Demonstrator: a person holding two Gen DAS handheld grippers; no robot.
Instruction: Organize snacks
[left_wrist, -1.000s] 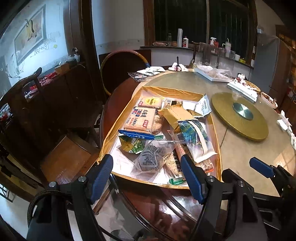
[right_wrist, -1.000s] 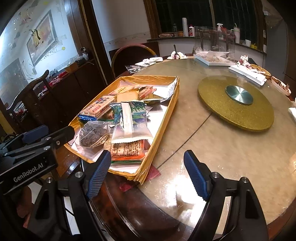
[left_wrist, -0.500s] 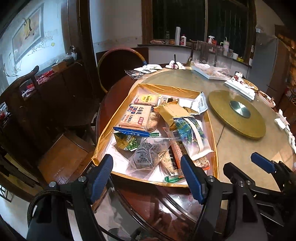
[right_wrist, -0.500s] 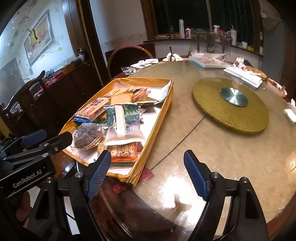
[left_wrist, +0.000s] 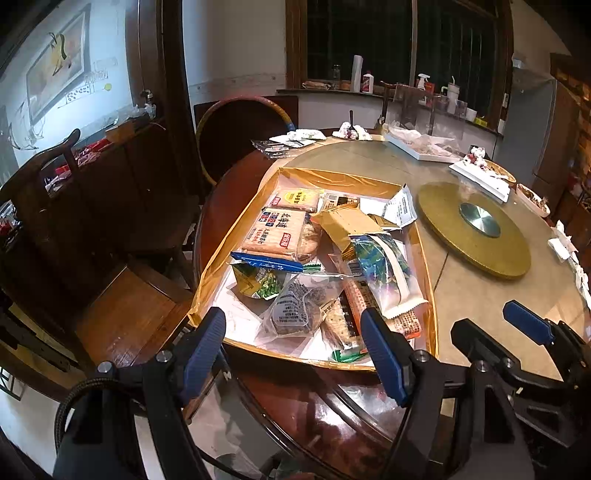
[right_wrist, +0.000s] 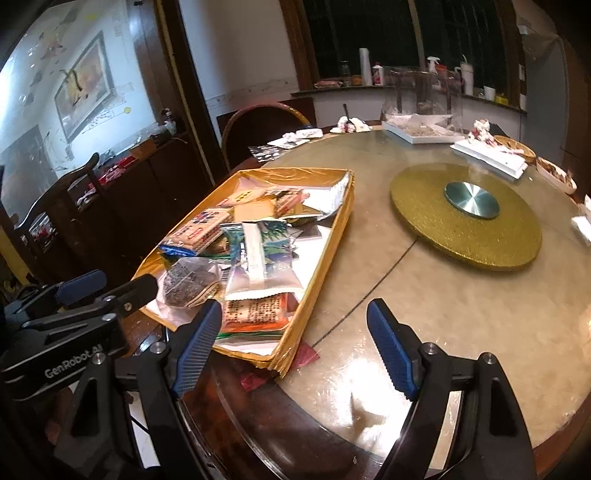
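A shallow gold tray (left_wrist: 334, 178) (right_wrist: 325, 254) sits on the near left part of a round table and holds several snack packets. Among them are a cracker pack with blue trim (left_wrist: 275, 236), a clear bag with a green print (left_wrist: 384, 273) (right_wrist: 262, 258), a clear bag of dark bits (left_wrist: 295, 314) (right_wrist: 188, 282) and a red patterned pack (right_wrist: 255, 314). My left gripper (left_wrist: 295, 350) is open and empty, just short of the tray's near edge. My right gripper (right_wrist: 295, 343) is open and empty, above the table's near rim beside the tray's near right corner.
A gold turntable (left_wrist: 474, 229) (right_wrist: 465, 214) lies at the table's middle. White trays (right_wrist: 491, 155) and wrappers (left_wrist: 291, 138) lie at the far side. Wooden chairs (left_wrist: 122, 314) stand to the left, one (left_wrist: 236, 129) behind the tray. A dark sideboard (left_wrist: 92, 166) lines the left wall.
Both grippers have drawn back a little from the tray and stay open. The tray and packets have not moved.
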